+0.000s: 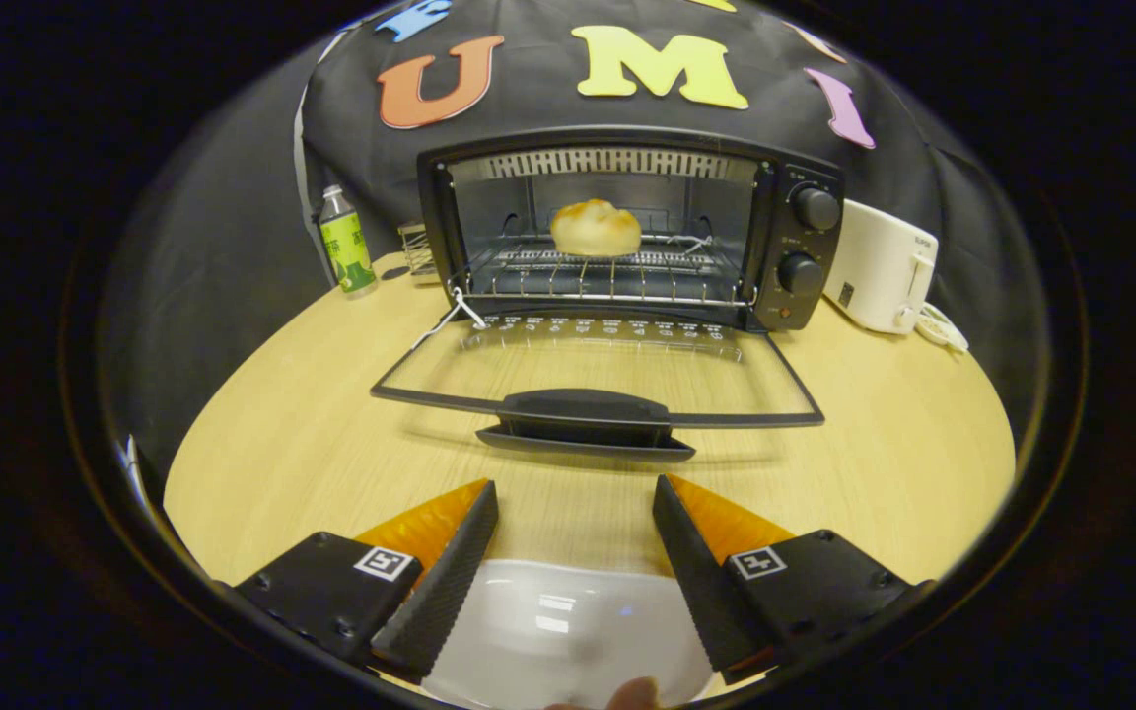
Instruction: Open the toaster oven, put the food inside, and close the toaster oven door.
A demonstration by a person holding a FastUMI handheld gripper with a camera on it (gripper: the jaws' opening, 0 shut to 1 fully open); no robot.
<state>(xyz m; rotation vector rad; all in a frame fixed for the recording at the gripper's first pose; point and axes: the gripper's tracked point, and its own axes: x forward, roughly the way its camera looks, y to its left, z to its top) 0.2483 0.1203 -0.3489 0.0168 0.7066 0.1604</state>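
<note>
Door [596, 375] lay flat beyond the parted, empty tongs [576, 523], judged light, rigid, best lifted by its handle [583, 409].

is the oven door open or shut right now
Open: the door lies flat on the table, the bun sits on the rack inside. The gripper is open, holding nothing.

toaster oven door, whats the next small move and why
Probably move forward and get the fingers under the door handle to swing it up. The bread roll already sits on the rack inside the toaster oven, the glass door lies fully open over the table, and the gripper is open, holding nothing, short of the handle.
</note>
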